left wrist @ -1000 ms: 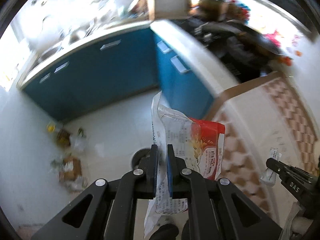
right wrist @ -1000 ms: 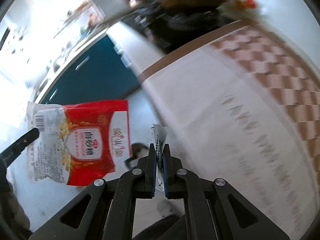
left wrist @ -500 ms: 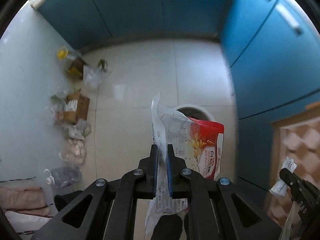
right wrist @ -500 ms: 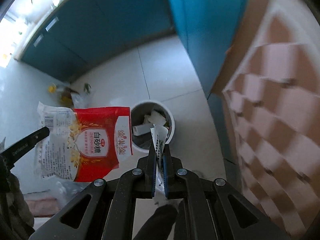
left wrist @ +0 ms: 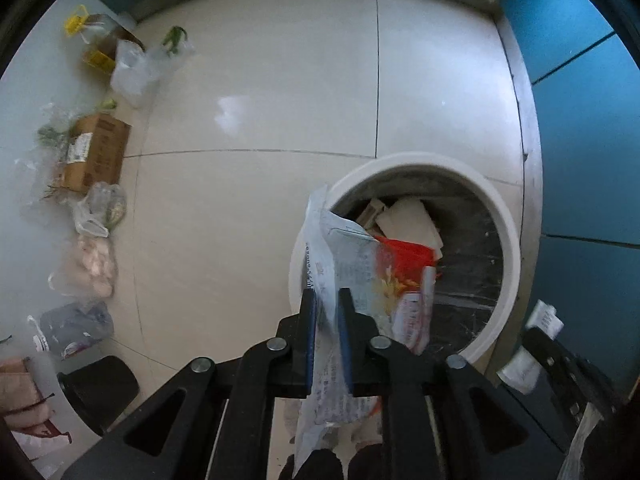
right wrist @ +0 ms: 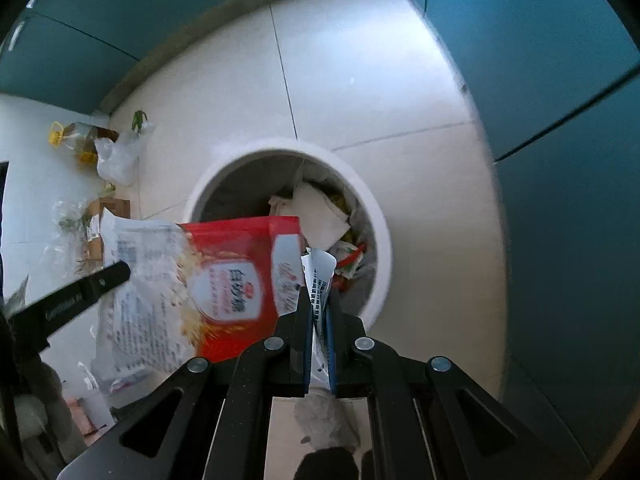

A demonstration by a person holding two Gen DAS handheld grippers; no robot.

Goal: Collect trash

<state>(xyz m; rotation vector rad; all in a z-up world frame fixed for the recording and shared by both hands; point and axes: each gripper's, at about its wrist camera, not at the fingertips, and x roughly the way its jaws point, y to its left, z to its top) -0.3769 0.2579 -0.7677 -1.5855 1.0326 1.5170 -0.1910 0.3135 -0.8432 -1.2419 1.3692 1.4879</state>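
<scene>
My left gripper (left wrist: 327, 300) is shut on a red and clear sugar bag (left wrist: 372, 276) and holds it over the near rim of a round white trash bin (left wrist: 508, 240). The bag also shows in the right wrist view (right wrist: 208, 280), with a left finger (right wrist: 92, 284) beside it. My right gripper (right wrist: 320, 296) is shut on a small white printed wrapper (right wrist: 318, 276) above the bin (right wrist: 380, 240), which holds paper and wrappers. The right gripper and its wrapper (left wrist: 540, 328) show at the lower right of the left wrist view.
Teal cabinets (right wrist: 540, 80) line the far side and right of the tiled floor (left wrist: 280, 100). Along the left wall lie an oil bottle (left wrist: 92, 36), plastic bags (left wrist: 132, 72), a cardboard box (left wrist: 96, 152) and more bagged goods (left wrist: 92, 264).
Both grippers have swung down and moved closer to the bin, which now fills the middle of both views. Each keeps its hold on its trash.
</scene>
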